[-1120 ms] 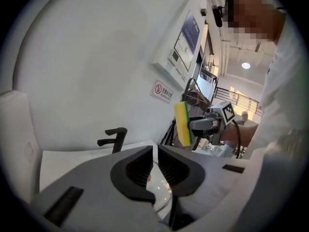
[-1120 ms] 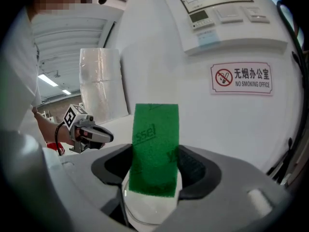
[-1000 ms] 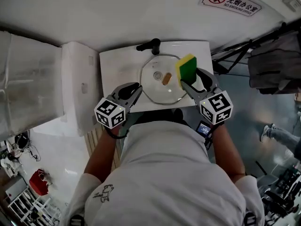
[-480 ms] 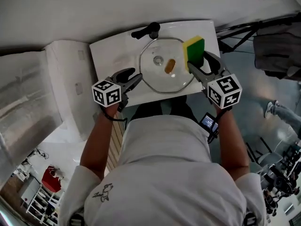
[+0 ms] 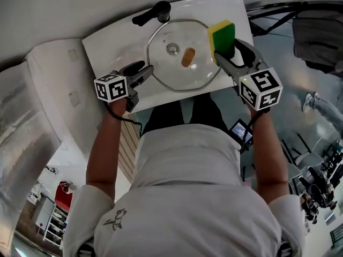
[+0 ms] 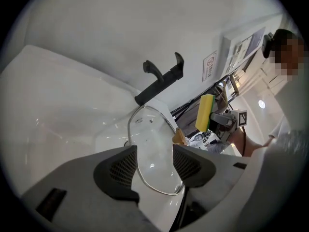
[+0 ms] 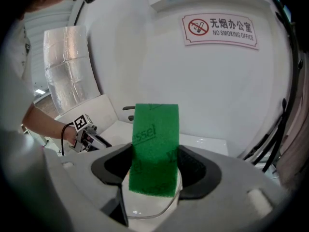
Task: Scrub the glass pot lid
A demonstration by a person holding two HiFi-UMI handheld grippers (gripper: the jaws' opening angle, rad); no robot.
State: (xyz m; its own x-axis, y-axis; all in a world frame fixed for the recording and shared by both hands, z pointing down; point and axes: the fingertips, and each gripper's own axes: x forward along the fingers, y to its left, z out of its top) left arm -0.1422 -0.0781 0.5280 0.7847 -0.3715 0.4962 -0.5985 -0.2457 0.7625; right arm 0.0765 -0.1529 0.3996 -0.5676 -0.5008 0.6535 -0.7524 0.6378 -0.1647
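Two tools — right tool [image 5: 231, 55] clamps the sponge [image 5: 222, 35]; left tool's [image 6: 154, 164] jaws, just opening, stand apart around the glass lid's [image 5: 177, 73] rim.

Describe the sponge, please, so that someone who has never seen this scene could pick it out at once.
Find the white sink against the wall, with the glass pot lid resting in it. At the lid's right edge, the right gripper holds the sponge. It is the only brightly coloured thing: yellow with a green scouring face.
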